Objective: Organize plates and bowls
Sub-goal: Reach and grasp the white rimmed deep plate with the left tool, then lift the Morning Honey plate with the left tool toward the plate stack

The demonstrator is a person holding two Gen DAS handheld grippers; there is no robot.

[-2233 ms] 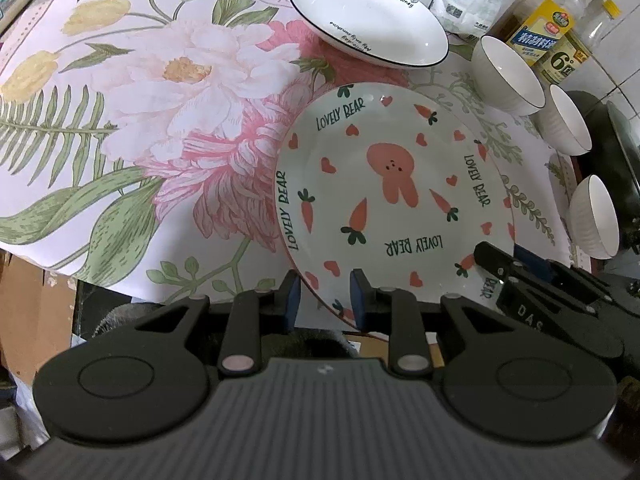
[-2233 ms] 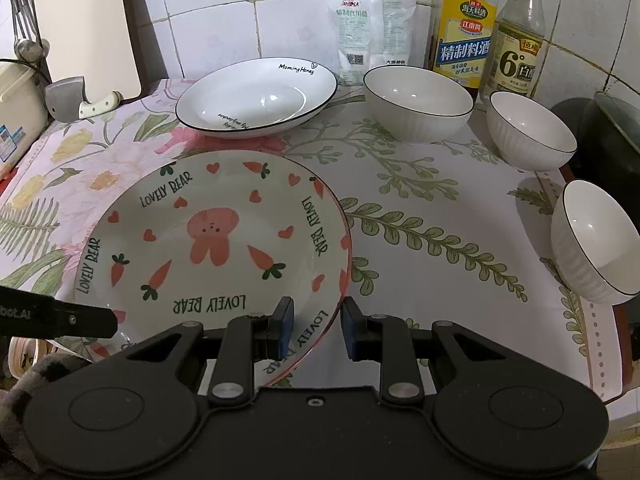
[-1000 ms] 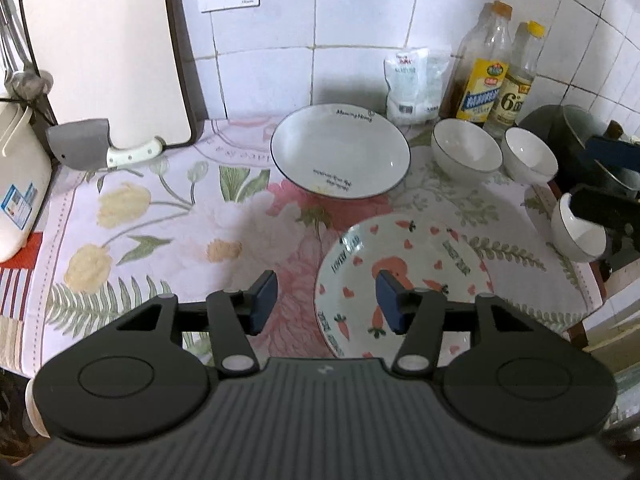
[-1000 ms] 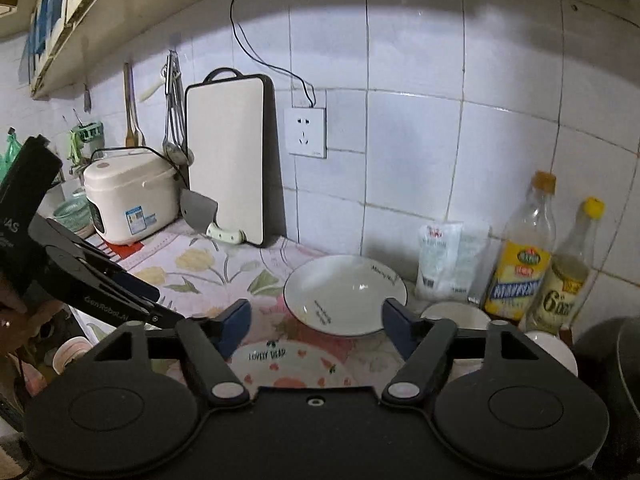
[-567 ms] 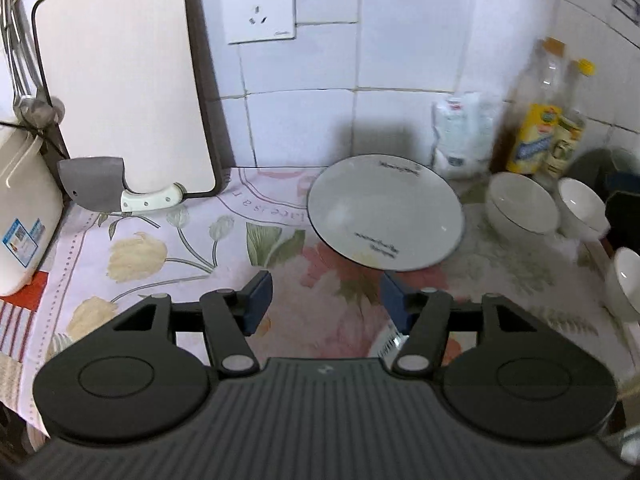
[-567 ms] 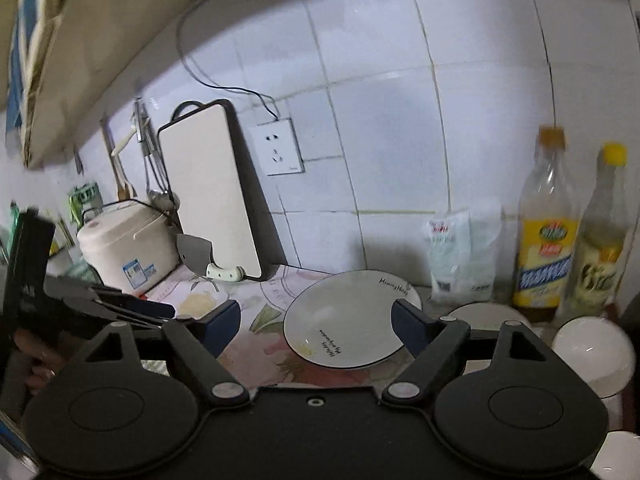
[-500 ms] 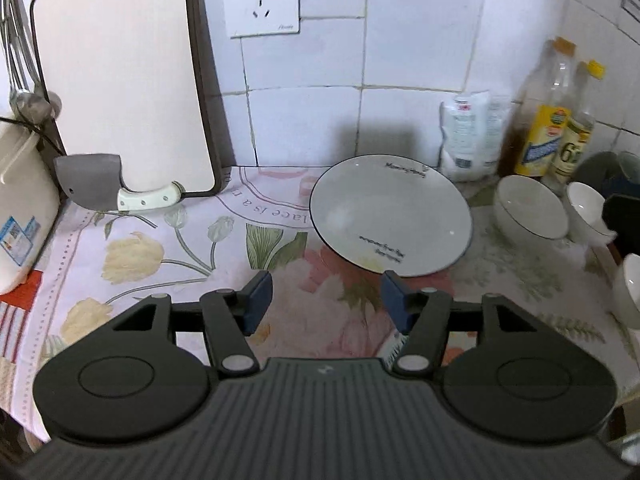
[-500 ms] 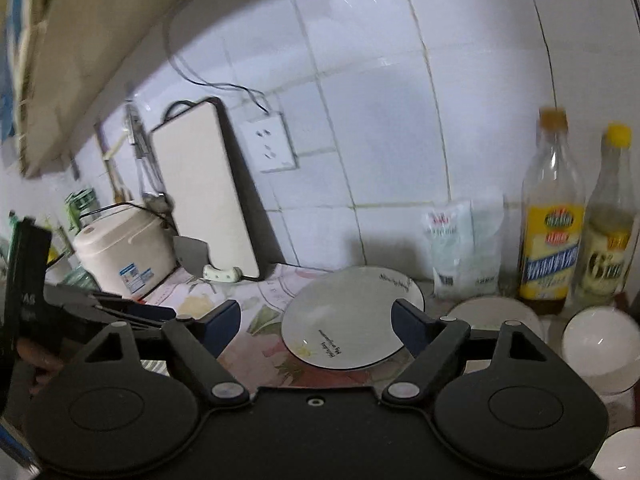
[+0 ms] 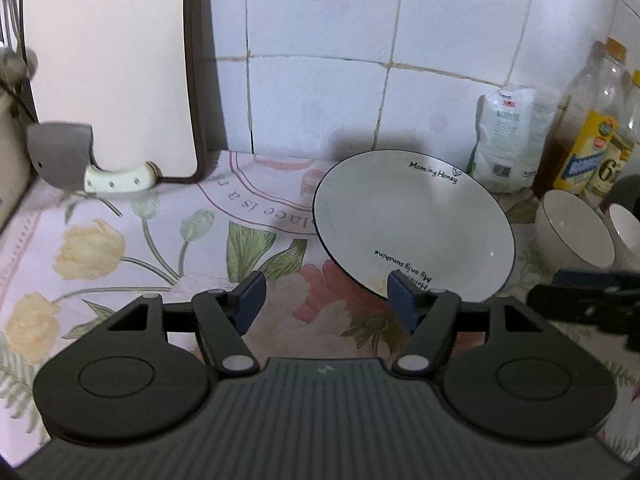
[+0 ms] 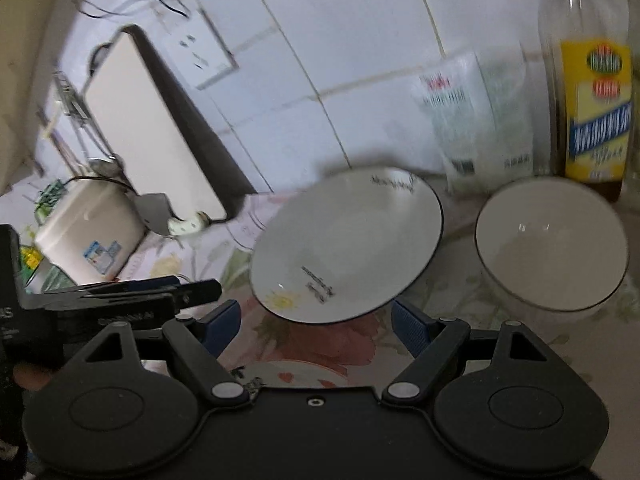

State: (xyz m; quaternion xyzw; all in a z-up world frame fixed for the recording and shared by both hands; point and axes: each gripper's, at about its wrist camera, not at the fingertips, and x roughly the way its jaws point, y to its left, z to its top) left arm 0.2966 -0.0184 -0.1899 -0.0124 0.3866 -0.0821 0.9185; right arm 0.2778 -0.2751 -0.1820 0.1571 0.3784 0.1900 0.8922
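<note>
Now both grippers are hovering over the flowered surface (image 9: 120, 240), pointing down toward the white deep plate (image 9: 412, 224) with the dark rim and black lettering. The left gripper (image 9: 324, 300) is widening its jaws, and nothing is sitting between them; its right pad is overlapping the plate's near rim in the left wrist view, though whether it is touching is hard to tell. The right gripper (image 10: 316, 322) is holding its jaws wide apart and empty, with the same deep plate (image 10: 348, 244) lying just beyond them. Just beside that plate, to its right, a white bowl (image 10: 552, 244) is standing upright on the surface; the left wrist view is showing this bowl (image 9: 572, 228) with a second small bowl (image 9: 628, 228) close beyond it. A sliver of the heart-patterned plate (image 10: 296, 376) is peeking out beneath the right gripper. Behind the dishes a white packet (image 9: 508, 136) and a yellow-labelled bottle (image 10: 592, 80) are standing against the tiled wall. Further left, a cutting board (image 9: 108, 64) is leaning upright, with a cleaver (image 9: 80, 160) lying at its foot.
</note>
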